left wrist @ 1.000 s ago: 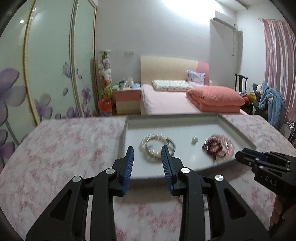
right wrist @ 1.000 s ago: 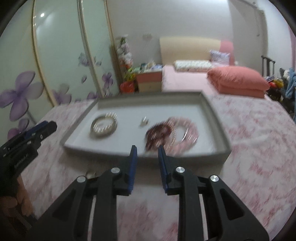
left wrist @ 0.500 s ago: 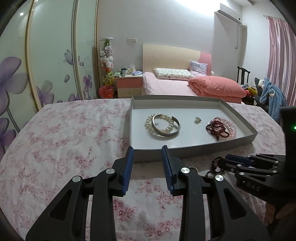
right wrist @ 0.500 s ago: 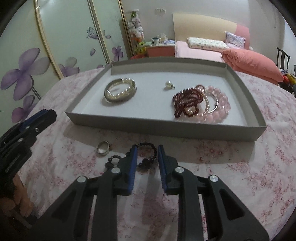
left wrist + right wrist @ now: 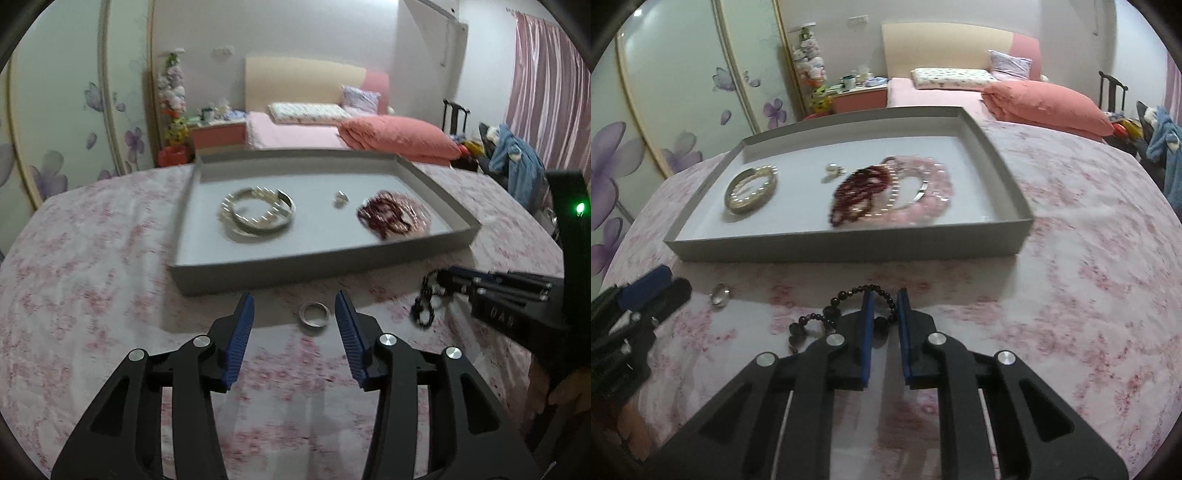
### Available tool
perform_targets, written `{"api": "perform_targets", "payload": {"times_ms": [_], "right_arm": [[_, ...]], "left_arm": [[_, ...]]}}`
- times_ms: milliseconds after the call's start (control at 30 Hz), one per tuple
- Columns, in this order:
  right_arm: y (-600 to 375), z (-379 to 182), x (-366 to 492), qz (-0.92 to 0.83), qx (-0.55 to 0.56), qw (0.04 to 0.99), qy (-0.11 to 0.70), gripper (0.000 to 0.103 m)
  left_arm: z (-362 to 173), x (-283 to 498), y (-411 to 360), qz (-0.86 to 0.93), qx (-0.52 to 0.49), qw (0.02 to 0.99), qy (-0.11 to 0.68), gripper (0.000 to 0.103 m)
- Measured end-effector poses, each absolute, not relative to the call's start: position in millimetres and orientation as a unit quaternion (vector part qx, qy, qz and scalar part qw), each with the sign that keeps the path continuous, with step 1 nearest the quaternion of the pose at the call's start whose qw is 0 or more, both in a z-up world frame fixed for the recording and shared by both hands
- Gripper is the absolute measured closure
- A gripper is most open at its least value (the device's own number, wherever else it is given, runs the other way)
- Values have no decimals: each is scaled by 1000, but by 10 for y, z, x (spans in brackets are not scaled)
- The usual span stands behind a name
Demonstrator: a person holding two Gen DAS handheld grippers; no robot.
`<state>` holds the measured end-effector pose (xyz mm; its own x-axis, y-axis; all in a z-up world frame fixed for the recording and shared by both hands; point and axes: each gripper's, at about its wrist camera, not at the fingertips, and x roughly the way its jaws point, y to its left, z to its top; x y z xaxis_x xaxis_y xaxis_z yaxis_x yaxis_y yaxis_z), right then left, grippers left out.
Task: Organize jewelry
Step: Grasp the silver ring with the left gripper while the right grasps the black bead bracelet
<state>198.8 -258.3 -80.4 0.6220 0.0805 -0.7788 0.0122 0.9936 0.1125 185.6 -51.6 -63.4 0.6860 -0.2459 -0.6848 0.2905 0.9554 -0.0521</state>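
Left gripper [image 5: 294, 314] just widened, jaws apart straddling the silver ring [image 5: 314, 314] on the cloth before the tray [image 5: 258, 275]; right gripper [image 5: 885, 306] just narrowed onto the black bead bracelet [image 5: 849, 302]: seat pads low before lifting

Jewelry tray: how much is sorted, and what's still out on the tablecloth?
Done: the tray already holds a pearl bracelet with a bangle, a small earring, dark red beads and a pink bracelet.

In hand: the right tongs have just been closing around the black bead bracelet; the left tongs have just been opening over the silver ring.

Left: both pieces still lie on the tablecloth.
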Motion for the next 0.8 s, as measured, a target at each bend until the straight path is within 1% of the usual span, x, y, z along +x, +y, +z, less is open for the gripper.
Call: {"api": "perform_targets", "payload": {"times_ms": [300, 367, 400, 433, 467, 733, 800], "right_arm": [[-2590, -821, 1964, 22, 51, 899, 434, 89], [-2586, -819, 1964, 23, 52, 899, 434, 89], [-2581, -819, 1968, 23, 52, 899, 434, 89], [-2586, -821, 1969, 23, 52, 899, 434, 89], [-2586, -821, 1968, 23, 52, 899, 434, 89], [-2596, -819, 1952, 29, 57, 899, 434, 87], [-2600, -816, 1946, 30, 59, 899, 433, 80]], "left_arm": [[-803, 2028, -711, -136, 51, 898, 415, 56], [-849, 2050, -691, -127, 50, 893, 428, 64], [-843, 2050, -672, -122, 50, 895, 426, 69], [-838, 2057, -654, -118, 49, 896, 426, 79], [-842, 2065, -622, -106, 51, 897, 427, 80], [-832, 2069, -293, -63, 34, 900, 429, 80], [-824, 2062, -277, -62, 32, 900, 429, 80]]}}
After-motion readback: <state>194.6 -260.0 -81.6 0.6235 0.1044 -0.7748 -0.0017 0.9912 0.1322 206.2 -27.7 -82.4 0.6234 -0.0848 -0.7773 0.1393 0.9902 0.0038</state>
